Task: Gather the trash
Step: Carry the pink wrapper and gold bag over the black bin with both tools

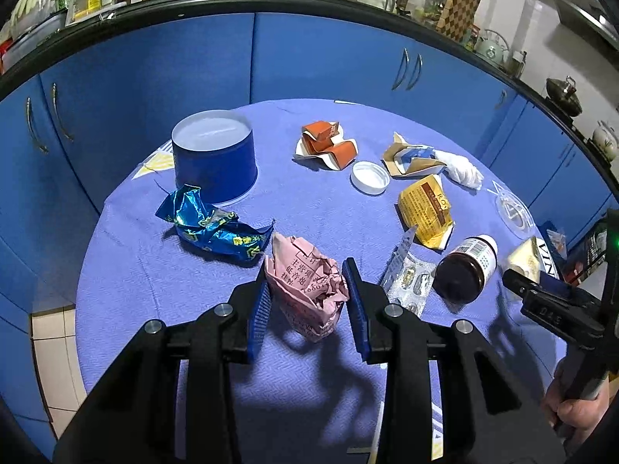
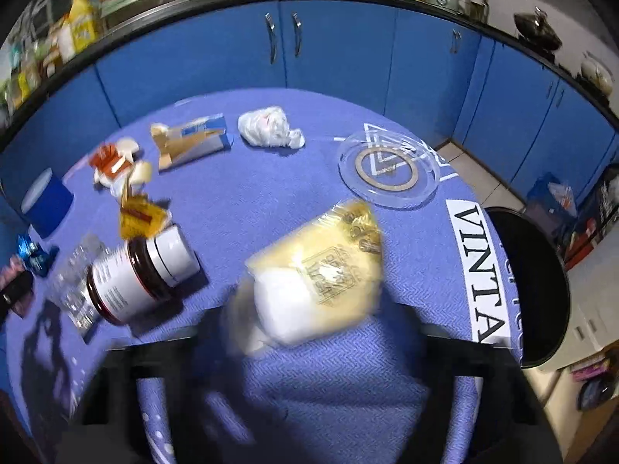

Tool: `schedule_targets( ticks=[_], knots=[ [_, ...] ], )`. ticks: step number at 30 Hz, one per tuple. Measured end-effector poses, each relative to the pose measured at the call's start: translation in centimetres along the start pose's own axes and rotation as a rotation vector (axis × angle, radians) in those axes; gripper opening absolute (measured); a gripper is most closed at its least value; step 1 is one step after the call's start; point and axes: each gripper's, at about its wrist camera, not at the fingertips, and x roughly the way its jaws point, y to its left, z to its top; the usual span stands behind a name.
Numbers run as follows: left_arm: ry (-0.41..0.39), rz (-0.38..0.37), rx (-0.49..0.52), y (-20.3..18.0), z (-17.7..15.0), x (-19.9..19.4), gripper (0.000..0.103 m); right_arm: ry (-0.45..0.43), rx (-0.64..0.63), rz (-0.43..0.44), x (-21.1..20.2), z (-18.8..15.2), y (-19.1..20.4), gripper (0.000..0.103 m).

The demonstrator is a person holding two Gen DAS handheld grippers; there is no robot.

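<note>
My left gripper (image 1: pixel 308 270) is shut on a crumpled pink paper (image 1: pixel 309 290) and holds it just above the blue tablecloth (image 1: pixel 309 208), over its own shadow. In the right wrist view, a yellow see-through packet (image 2: pixel 321 270) with a white pad inside lies between the blurred fingers of my right gripper (image 2: pixel 313 309), which press against its sides. The left wrist view shows that gripper (image 1: pixel 541 286) low at the right edge, beside the packet (image 1: pixel 526 259). A black trash bin (image 2: pixel 530 290) stands off the table's right edge.
Lying on the cloth are a blue foil wrapper (image 1: pixel 211 228), a blue tin (image 1: pixel 214 162), an orange box (image 1: pixel 329 147), a white lid (image 1: pixel 369 178), a torn carton (image 1: pixel 412 158), a tissue wad (image 1: pixel 462 170), a yellow wrapper (image 1: pixel 425 208), a blister pack (image 1: pixel 410 274), a brown bottle (image 1: pixel 466 270) and a clear plate (image 2: pixel 389 170).
</note>
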Motion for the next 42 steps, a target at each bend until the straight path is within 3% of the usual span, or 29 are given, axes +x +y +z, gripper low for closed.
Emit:
schedule_targets(
  ticks=[7, 18, 31, 42],
  knots=[
    [-0.004, -0.007, 0.014, -0.6, -0.2, -0.5, 0.037, -0.007, 0.007, 0.035, -1.1, -0.4, -0.9, 0.018],
    [-0.048, -0.053, 0.075, -4.4, 0.5, -1.6, 0.037, -0.073, 0.005, 0.034, -4.0, -0.7, -2.3, 0.018],
    [-0.075, -0.17, 0.288, -16.4, 1.2, -1.6, 0.037, -0.134, 0.061, 0.016, -7.1, -1.8, -7.4, 0.018],
    [-0.067, -0.285, 0.419, -26.0, 1.2, -1.2, 0.037, -0.22, 0.123, -0.065, -9.9, -1.7, -14.2, 0.018]
  ],
)
